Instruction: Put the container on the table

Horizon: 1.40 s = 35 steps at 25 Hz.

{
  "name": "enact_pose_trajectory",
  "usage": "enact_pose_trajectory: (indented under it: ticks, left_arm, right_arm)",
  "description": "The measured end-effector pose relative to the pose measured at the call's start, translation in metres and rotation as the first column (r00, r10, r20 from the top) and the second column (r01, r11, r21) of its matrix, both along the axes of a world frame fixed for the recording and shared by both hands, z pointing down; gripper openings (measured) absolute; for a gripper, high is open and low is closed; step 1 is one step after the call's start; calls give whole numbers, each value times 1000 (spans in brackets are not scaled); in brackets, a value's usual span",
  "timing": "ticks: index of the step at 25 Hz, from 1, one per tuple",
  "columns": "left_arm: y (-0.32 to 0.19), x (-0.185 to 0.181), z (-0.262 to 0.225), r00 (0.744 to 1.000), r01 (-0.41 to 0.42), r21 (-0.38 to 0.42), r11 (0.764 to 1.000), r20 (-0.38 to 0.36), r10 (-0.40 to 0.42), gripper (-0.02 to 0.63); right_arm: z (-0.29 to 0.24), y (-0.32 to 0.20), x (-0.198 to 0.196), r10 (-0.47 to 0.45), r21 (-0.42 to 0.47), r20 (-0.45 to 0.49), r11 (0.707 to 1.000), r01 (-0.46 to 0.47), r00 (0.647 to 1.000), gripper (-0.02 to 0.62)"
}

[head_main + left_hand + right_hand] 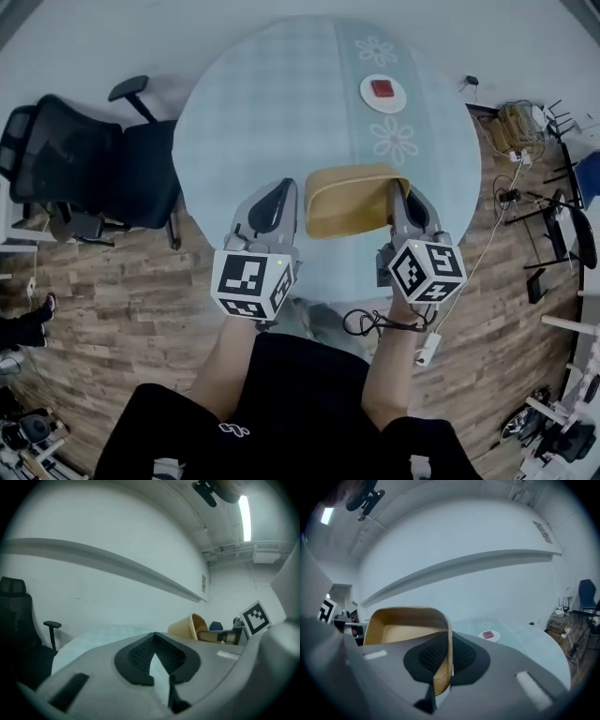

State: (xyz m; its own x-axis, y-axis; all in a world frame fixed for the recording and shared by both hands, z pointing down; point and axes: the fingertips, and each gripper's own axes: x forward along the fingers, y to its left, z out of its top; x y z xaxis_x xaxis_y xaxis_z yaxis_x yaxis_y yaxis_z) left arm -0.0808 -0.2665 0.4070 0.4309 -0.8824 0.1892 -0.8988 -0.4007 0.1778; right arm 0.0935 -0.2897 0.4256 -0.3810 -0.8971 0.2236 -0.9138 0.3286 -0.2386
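One container (352,202) — one table (272,103)

A black office chair (89,169) stood on the wooden floor (122,291); a small red block (382,88) lay on a white plate (365,95)

Black clothing (300,403) with a small white logo (234,429) is worn. The left gripper (278,187) and the right gripper (401,190) are made as grey shells lined with black ribbed pads (140,656). Each is backed by a white cube (253,281) printed with black square markers. A black cable (375,325) is looped below the right one.
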Motion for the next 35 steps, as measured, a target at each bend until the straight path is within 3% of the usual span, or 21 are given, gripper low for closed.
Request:
enact_pose_trajectory:
  ticks: [5, 9, 13, 16, 19, 26, 28, 31, 35]
  left_arm:
    - [14, 21, -5, 999, 34, 8, 999, -18, -33, 3]
    - [34, 9, 4, 997, 73, -22, 997, -4, -73, 3]
    - [43, -17, 8, 990, 137, -39, 990, 29, -136, 3]
    - [51, -33, 18, 984, 176, -66, 982, 44, -173, 3]
    - [55, -41, 22, 981, 192, -78, 978, 58, -188, 3]
    - [56, -43, 15, 981, 186, -56, 981, 72, -182, 3]
    - [55, -42, 12, 981, 181, -46, 982, 73, -177, 3]
    - [51, -37, 7, 983, 171, -34, 985, 74, -169, 3]
    - [48, -32, -3, 984, 163, -9, 987, 72, -162, 3]
  right_arm:
    - [31, 1, 7, -69, -114, -41, 991, 64, 997, 12]
    - [92, 6, -7, -104, -262, -45, 961, 89, 993, 12]
    - [147, 9, -24, -63, -430, 16, 900, 64, 998, 12]
    - [188, 16, -21, 18, -540, -20, 841, -26, 1000, 12]
    - [213, 23, -20, 57, -590, -40, 804, -70, 998, 14]
    - [247, 33, -15, 95, -634, -117, 759, -148, 989, 14]
    - [249, 32, -14, 99, -644, -113, 751, -149, 989, 20]
    - [244, 25, -13, 97, -644, -85, 754, -129, 992, 116]
    - [207, 5, 0, 129, -569, -66, 810, -143, 989, 103]
